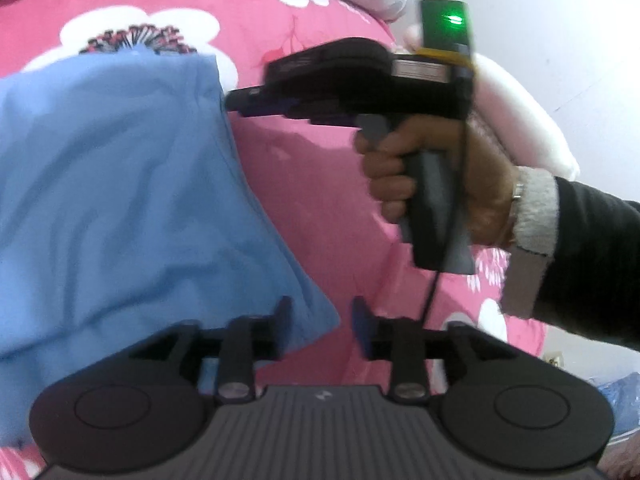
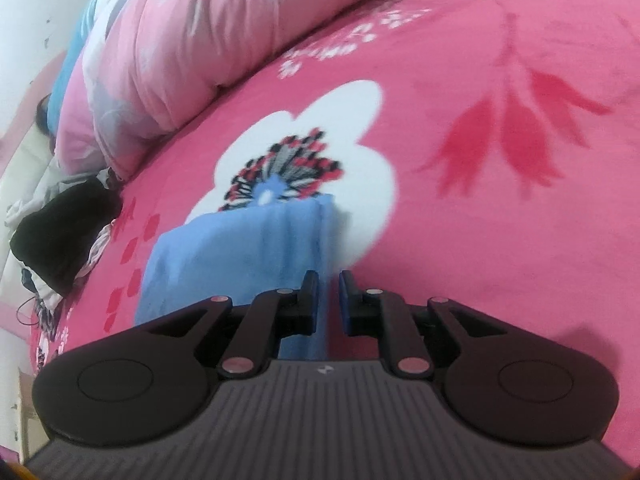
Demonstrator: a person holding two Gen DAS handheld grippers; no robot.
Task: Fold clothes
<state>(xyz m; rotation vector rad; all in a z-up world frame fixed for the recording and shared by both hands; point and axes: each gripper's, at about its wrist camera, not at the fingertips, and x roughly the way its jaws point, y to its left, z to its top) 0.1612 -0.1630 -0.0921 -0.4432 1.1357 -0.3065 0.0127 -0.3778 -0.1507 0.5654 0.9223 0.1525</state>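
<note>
Blue cloth (image 1: 120, 200) lies crumpled on a bed covered by a pink blanket (image 1: 320, 208) printed with big white flowers. In the left wrist view the cloth fills the 9 o'clock side, and one corner of it reaches down to about 6 o'clock, between the fingers (image 1: 282, 320) of the left gripper (image 1: 322, 326). Those fingers stand spread, with the corner lying in the gap and no pad pressing on it.

At 2 o'clock in that view a hand (image 1: 432, 184) in a dark sleeve (image 1: 592, 256) with a pale knitted cuff holds the right gripper (image 1: 236, 102) by its pistol handle; its tips meet the cloth's far right edge. A green light glows on a small box on top of it, and a black cable hangs from the handle.

From the right wrist view the right gripper (image 2: 329, 286) has its fingers nearly pressed together, leaving a narrow slit, and the cloth's (image 2: 240, 256) edge runs straight into that slit; whether the pads bite it I cannot tell through the blur.

A thick rolled pink quilt (image 2: 180, 48) lies along 11 o'clock, and a black garment (image 2: 60, 236) sits in a heap at 9 o'clock on the bed's edge.
</note>
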